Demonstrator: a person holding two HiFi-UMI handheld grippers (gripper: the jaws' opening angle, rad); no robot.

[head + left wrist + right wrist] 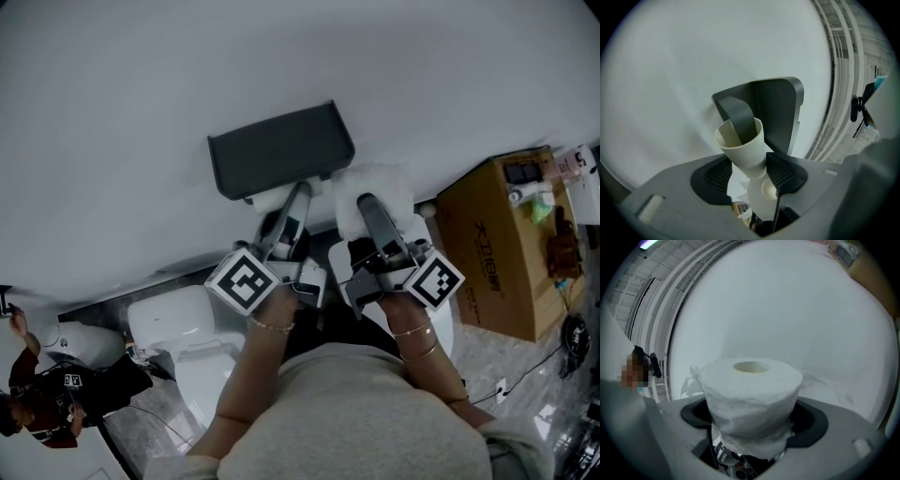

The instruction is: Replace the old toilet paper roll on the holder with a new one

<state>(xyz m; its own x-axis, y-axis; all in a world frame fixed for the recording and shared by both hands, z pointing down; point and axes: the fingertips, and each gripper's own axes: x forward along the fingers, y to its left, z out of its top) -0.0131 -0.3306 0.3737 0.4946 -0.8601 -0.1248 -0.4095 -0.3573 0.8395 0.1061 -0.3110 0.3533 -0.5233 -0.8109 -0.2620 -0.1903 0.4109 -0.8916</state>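
The step in hand is taking the old roll off. The old roll is just an empty tube now. It hangs on the dark arm of the grey holder on the white wall. The left gripper has its jaws spread wide, one on each side of the tube. The pads are very close to it. A thin gap shows by the left one, so I think it isn't pinching yet.

The right gripper is squeezing the new roll. The roll stands with its hole pointing up, and the soft paper bulges over the pads.

Next, I think the left jaws need to press on the tube and slide it off the end of the arm. Then the new roll's hole has to line up with that arm.

The head view shows both grippers side by side just under the holder. The new roll waits right beside it. Only that view shows the toilet and the cardboard box. Only the left gripper view shows the arm going through the tube. The right gripper view shows the grip on the new roll, but not the holder.
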